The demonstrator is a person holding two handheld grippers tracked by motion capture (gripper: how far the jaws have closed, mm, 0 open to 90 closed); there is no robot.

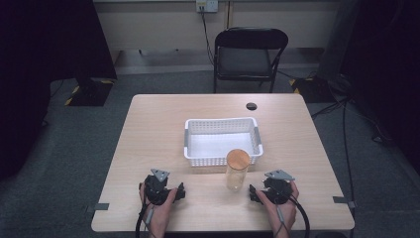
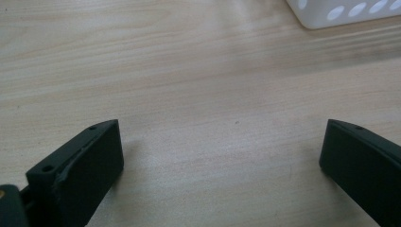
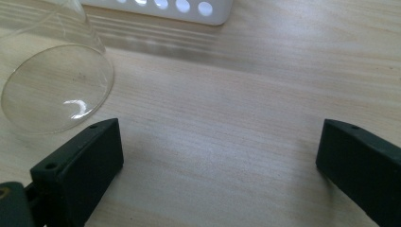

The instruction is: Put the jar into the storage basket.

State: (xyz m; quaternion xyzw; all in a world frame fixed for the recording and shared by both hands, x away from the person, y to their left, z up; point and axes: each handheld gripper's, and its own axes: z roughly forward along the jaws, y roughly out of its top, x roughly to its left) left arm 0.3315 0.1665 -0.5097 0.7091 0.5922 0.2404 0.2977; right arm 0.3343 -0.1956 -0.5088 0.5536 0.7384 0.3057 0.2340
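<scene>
A clear glass jar (image 1: 237, 171) with a wooden lid stands upright on the table, just in front of a white perforated basket (image 1: 221, 122). My right gripper (image 1: 255, 192) rests on the table to the jar's right, open, nothing between its jaws. In the right gripper view the jar's glass base (image 3: 54, 87) sits ahead and left of my right gripper (image 3: 220, 156), apart from it. My left gripper (image 1: 180, 190) lies on the table left of the jar, open. In the left gripper view my left gripper (image 2: 220, 158) has bare wood between its jaws, and the basket's corner (image 2: 340, 12) is at top right.
The basket is empty and sits mid-table. A round cable hole (image 1: 251, 106) lies near the far edge. A black folding chair (image 1: 247, 57) stands beyond the wooden table (image 1: 158, 129). Small grey brackets (image 1: 101, 206) mark the near side edges.
</scene>
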